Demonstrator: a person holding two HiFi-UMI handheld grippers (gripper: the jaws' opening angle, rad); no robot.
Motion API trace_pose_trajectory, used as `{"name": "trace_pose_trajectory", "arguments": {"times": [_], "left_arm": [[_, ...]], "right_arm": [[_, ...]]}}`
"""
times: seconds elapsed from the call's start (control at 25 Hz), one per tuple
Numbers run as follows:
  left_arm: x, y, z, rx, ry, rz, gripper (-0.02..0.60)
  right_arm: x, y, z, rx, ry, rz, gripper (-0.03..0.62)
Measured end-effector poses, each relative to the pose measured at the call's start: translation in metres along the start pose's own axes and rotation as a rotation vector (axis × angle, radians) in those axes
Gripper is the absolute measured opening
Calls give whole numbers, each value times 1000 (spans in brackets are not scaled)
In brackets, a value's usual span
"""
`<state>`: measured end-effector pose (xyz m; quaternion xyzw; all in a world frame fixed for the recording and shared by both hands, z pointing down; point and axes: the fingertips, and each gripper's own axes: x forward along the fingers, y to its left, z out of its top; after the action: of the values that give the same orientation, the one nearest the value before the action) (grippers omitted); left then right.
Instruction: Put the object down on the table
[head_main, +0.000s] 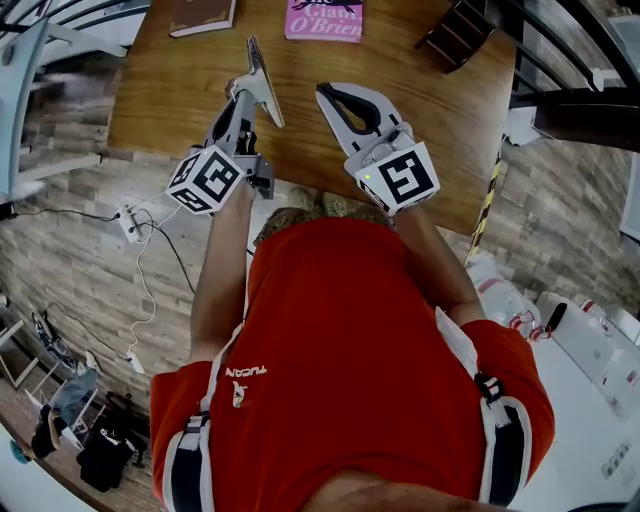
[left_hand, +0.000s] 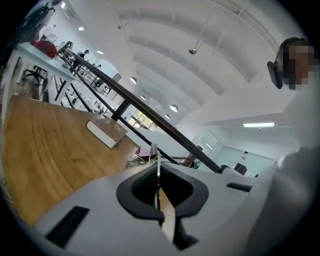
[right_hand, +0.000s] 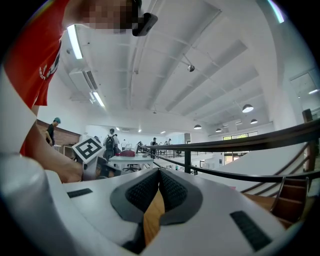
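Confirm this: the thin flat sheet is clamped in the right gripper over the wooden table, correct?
The thin flat sheet is clamped in the left gripper, not the right gripper, over the wooden table. The left gripper view shows it edge-on between the jaws.

The table (head_main: 200, 100) was warm wood with a visible grain and a soft satin finish, while the floor (head_main: 80, 230) looked like rough, matt planks in greys and browns. The left gripper (head_main: 243, 95) and right gripper (head_main: 325, 95) had smooth matt pale-grey plastic shells and dark pads (right_hand: 142, 190) with a fine dotted, rubbery texture, and the thin flat object (head_main: 262, 75) was grey and smooth, its material unclear. The shirt (head_main: 350, 340) was matt red cloth, the pink book (head_main: 324, 20) had a glossy cover, and the railing (right_hand: 240, 142) looked like smooth dark metal.
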<state>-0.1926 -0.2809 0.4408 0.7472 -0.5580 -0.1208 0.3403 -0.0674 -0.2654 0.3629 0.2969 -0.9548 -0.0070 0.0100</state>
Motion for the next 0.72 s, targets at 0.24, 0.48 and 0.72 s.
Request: {"name": "trace_pose_trajectory", "arguments": {"times": [0.24, 0.48, 0.72], "left_arm": [[28, 25, -22, -43, 98, 25, 9], [49, 39, -32, -96, 154, 25, 9], [60, 52, -48, -154, 212, 50, 9]], "right_arm": [[6, -7, -7, -7, 31, -26, 25], [7, -14, -13, -2, 53, -56, 25], [0, -22, -19, 6, 69, -82, 25]]}}
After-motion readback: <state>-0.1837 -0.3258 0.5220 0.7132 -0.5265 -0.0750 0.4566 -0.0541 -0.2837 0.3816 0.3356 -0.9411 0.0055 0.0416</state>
